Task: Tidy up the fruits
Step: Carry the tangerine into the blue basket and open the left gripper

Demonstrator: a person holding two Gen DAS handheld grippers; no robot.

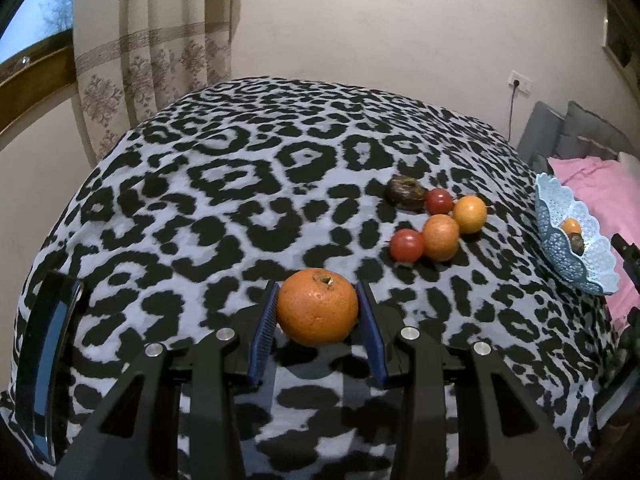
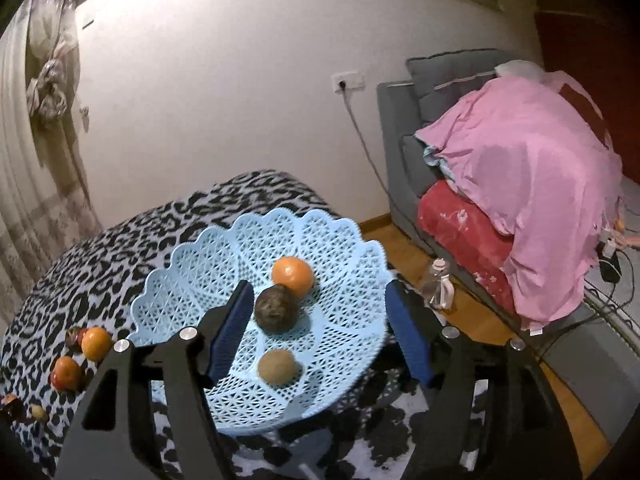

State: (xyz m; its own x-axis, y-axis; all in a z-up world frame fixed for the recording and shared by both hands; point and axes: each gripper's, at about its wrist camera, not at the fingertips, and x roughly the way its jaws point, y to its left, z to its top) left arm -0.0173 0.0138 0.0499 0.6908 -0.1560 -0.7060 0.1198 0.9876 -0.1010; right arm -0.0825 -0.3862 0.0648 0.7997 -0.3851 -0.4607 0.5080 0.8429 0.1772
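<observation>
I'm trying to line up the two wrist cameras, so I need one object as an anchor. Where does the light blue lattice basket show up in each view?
Left wrist view: the basket sits at the far right edge, tilted, with fruit inside.
Right wrist view: the basket fills the lower centre, holding three fruits, with the right gripper open over it.
Shared landmark: the fruit cluster on the leopard-print cloth, seen at lower left in the right wrist view.
</observation>
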